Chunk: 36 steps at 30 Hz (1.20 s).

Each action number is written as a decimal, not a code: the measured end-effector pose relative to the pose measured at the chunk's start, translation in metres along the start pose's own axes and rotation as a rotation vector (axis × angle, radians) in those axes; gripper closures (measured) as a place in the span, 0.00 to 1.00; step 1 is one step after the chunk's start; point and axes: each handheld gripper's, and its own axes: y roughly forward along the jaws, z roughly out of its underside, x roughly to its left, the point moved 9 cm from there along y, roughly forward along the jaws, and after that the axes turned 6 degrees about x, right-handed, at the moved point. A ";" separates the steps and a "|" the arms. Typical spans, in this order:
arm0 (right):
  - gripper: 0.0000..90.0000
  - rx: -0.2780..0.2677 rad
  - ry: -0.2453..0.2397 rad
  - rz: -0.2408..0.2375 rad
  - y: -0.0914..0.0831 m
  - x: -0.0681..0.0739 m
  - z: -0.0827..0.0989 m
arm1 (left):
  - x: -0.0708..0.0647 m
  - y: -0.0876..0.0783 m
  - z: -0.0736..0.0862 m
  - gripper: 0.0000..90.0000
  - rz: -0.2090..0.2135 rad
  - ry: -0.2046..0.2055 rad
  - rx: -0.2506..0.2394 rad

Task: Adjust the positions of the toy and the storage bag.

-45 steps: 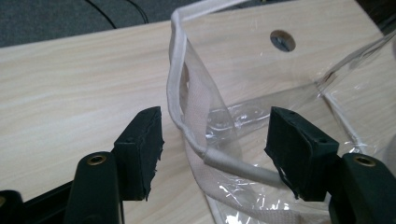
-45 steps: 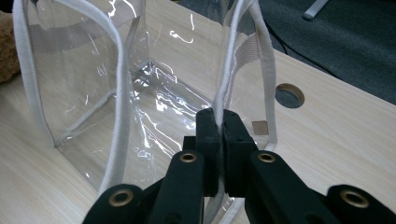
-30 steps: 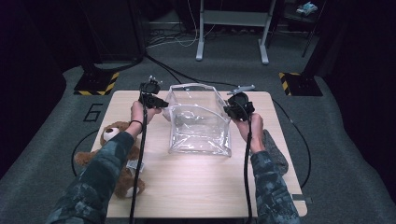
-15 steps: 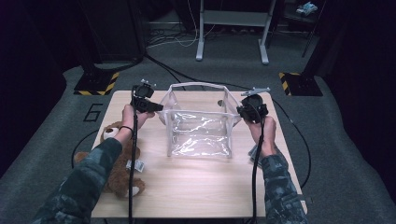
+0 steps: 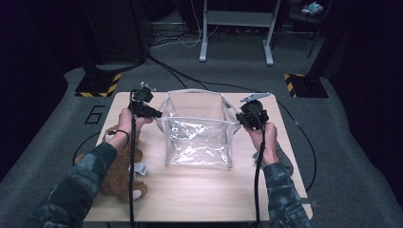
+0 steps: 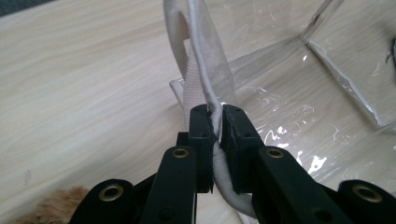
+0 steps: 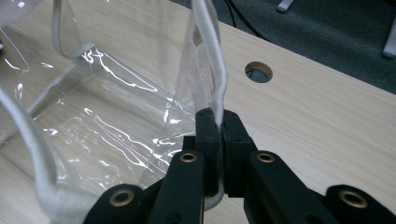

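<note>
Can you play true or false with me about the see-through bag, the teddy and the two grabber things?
1. The left gripper is shut on the white rim of the clear plastic bag. True.
2. The right gripper hangs open above the bag. False: it is shut on the bag's white rim too, on the other side.
3. The teddy bear sits inside the bag. False: it lies on the wooden table beside the bag, by the person's left arm.
4. The bag's mouth is held open between the two grippers. True.
5. The table has a round hole in it near the right gripper. True.
</note>
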 end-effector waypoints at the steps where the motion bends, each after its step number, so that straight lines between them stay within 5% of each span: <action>1: 0.98 0.000 0.003 -0.007 0.001 0.001 0.001 | 0.001 0.002 0.002 0.90 -0.001 0.001 0.003; 6: 0.90 -0.002 -0.005 -0.017 0.004 0.003 0.002 | 0.004 0.006 0.002 0.80 0.022 -0.031 -0.004; 12: 0.51 -0.053 0.014 -0.046 -0.010 0.000 0.002 | 0.011 -0.004 0.000 0.39 0.018 -0.049 -0.069; 16: 0.32 -0.101 0.048 -0.069 -0.025 -0.004 0.006 | 0.020 -0.017 0.005 0.24 0.003 -0.088 -0.108; 27: 0.18 -0.163 0.106 -0.074 -0.055 -0.017 0.038 | 0.046 -0.044 0.024 0.15 -0.003 -0.167 -0.178; 36: 0.15 -0.108 0.122 -0.063 -0.037 -0.012 0.088 | 0.058 -0.052 0.043 0.13 -0.014 -0.184 -0.200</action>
